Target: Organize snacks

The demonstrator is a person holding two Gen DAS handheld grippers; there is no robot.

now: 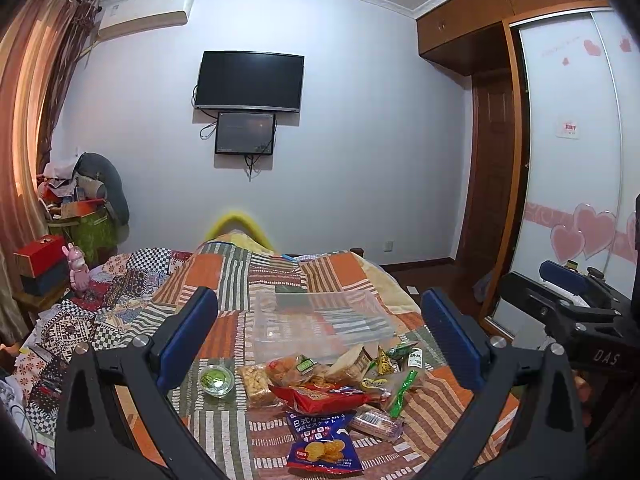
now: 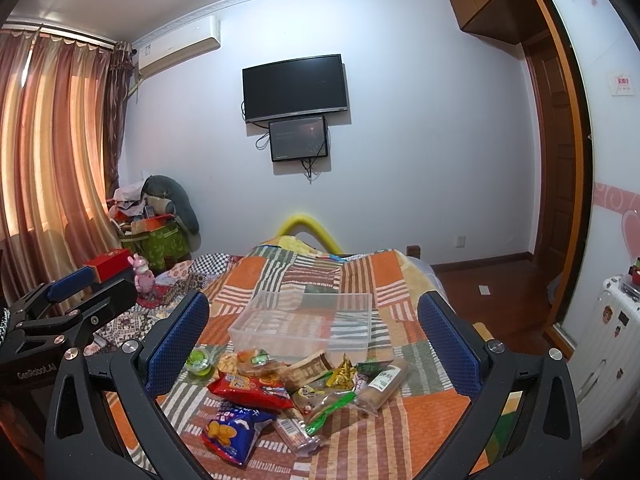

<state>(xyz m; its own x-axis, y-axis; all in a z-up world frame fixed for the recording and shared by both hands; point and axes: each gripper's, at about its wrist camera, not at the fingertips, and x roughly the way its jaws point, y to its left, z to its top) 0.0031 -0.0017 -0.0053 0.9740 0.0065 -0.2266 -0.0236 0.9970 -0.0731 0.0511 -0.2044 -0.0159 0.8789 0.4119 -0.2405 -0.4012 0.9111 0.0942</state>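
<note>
A pile of snack packets lies on the patchwork bedspread (image 1: 224, 276), with a blue biscuit bag (image 1: 322, 444), a red packet (image 1: 320, 398) and a green jelly cup (image 1: 216, 380) in it. A clear plastic bin (image 1: 320, 320) stands empty just behind the pile. My left gripper (image 1: 320, 340) is open and empty above the pile. My right gripper (image 2: 316, 340) is open and empty too, over the same pile (image 2: 296, 392) and bin (image 2: 304, 324). Each gripper shows at the edge of the other's view.
The bed's right edge drops to a wooden floor (image 2: 500, 292). A white suitcase (image 2: 608, 340) stands at the right by the wardrobe. Red boxes (image 1: 38, 256) and a pink toy (image 1: 78, 268) sit left of the bed. A TV (image 1: 250, 80) hangs on the far wall.
</note>
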